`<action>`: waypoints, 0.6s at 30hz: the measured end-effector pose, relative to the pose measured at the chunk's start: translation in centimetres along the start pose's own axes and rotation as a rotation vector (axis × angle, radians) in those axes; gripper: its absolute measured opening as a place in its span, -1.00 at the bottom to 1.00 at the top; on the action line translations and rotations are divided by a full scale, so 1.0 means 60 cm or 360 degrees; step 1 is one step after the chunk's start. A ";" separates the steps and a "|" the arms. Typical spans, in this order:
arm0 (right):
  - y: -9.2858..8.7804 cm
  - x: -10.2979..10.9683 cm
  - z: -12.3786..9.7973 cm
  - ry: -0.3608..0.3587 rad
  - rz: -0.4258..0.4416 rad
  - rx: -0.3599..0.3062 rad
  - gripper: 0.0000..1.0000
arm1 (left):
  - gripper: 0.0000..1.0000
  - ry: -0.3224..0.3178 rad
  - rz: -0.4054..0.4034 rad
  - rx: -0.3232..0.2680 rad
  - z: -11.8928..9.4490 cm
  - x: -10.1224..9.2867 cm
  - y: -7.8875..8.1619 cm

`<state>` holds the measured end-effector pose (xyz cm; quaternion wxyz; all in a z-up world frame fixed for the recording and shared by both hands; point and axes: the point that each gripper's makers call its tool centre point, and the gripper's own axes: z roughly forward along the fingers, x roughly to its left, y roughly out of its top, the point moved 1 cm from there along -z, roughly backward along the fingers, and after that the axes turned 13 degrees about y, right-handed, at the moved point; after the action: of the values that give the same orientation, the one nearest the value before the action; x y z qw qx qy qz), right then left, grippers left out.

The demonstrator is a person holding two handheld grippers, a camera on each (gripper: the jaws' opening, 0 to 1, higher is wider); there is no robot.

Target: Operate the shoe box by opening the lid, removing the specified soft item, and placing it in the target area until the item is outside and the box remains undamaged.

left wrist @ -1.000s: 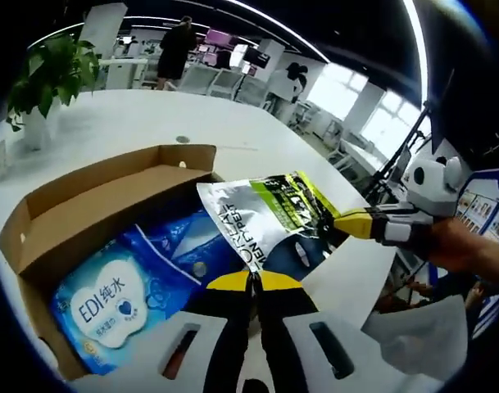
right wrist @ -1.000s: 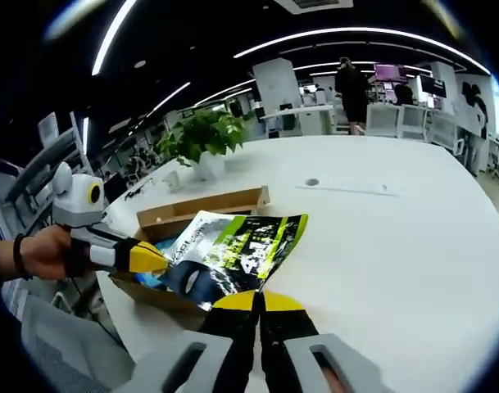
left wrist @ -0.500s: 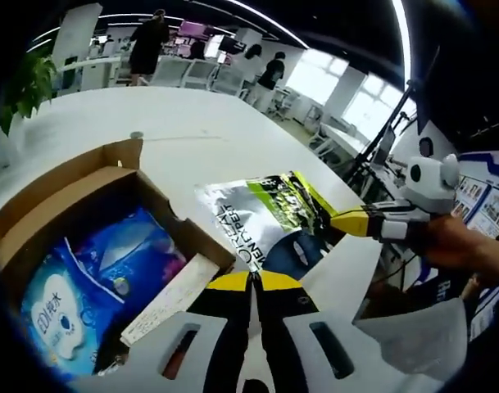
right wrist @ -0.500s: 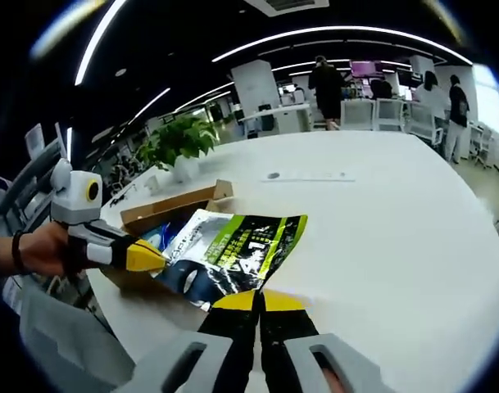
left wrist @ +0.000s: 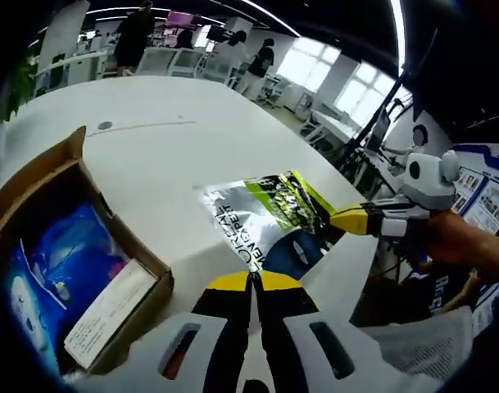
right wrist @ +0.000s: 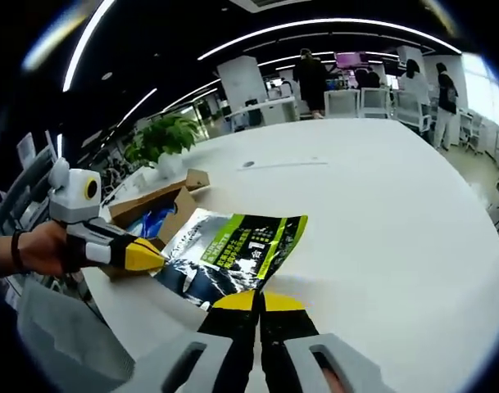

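1. First, the big white table [left wrist: 175,155] is round, smooth and a little shiny. In the left gripper view it spreads from the middle up to 11 o'clock.
2. Next, the shoe box [left wrist: 85,270] is brown cardboard with stiff, straight walls. It sits on the table at 8 o'clock in the left gripper view. It is open on top. In the right gripper view it sits at 9 o'clock.
3. Inside the box lies a soft blue plastic pack [left wrist: 56,262], crinkly and shiny. A flat pale card [left wrist: 110,311] with tiny print leans at the near wall.
4. Outside the box is the soft pouch [left wrist: 269,221], a flat, glossy bag in silver, green, black and blue. It is held up over the table, just beside the box, at the middle of both views.
5. Then the left gripper [left wrist: 252,277] has yellow tips pressed together on the pouch's near edge. A hand [right wrist: 36,250] holds it.
6. Last, the right gripper [right wrist: 258,296] also pinches the pouch, on another edge. It comes in from 3 o'clock in the left gripper view.
7. Far off, a leafy green plant [right wrist: 163,139] stands in a white pot at 10 o'clock in the right gripper view.
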<state>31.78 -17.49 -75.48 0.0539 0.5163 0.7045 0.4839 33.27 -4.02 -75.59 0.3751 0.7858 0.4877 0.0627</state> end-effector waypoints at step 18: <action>-0.060 -0.043 0.048 0.0043 0.0105 0.0113 -1.00 | -1.00 0.0086 -0.0033 0.0156 0.058 0.019 -0.050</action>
<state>32.22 -17.71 -80.75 0.0101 0.5343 0.7045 0.4670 33.32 -4.20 -80.31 0.3235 0.7962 0.5081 0.0561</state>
